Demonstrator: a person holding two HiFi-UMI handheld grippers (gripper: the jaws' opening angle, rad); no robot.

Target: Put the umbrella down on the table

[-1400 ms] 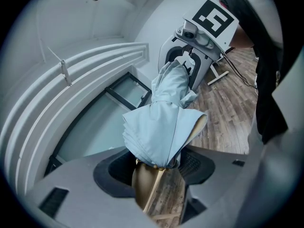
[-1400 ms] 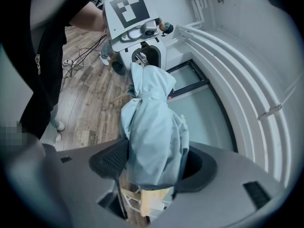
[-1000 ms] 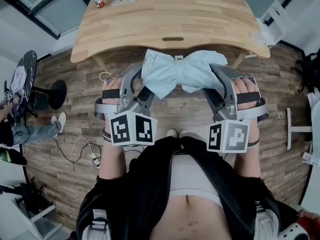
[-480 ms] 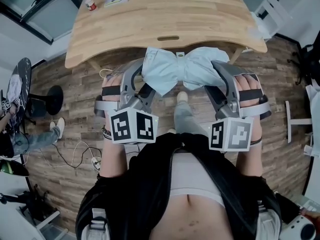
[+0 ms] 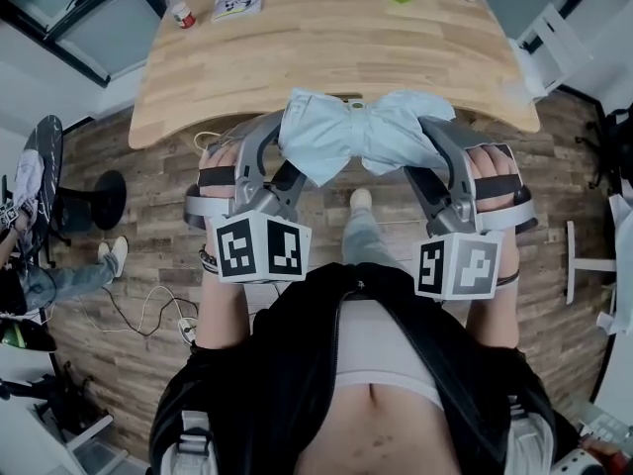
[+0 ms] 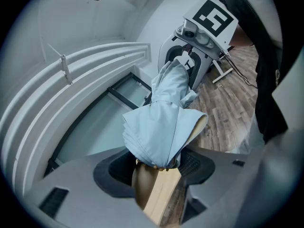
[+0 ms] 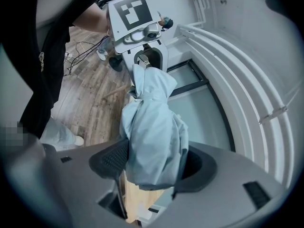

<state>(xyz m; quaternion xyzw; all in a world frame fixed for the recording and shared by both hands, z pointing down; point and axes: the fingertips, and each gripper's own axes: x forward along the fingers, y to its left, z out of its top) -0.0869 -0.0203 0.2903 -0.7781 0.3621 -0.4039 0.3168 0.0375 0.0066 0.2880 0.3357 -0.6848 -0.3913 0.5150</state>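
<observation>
a: wood plank floor (image 5: 148,216) lies under us in the head view, with the light wooden counter (image 5: 336,57) ahead. where's the umbrella?
b: we hold the pale blue folded umbrella (image 5: 361,137) level, up at the counter's near edge.
a: and the left gripper view?
b: our left claw (image 6: 159,167) is pinching one end of the fabric.
a: the right gripper view?
b: our right claw (image 7: 149,175) is clamped on the other bunched end.
</observation>
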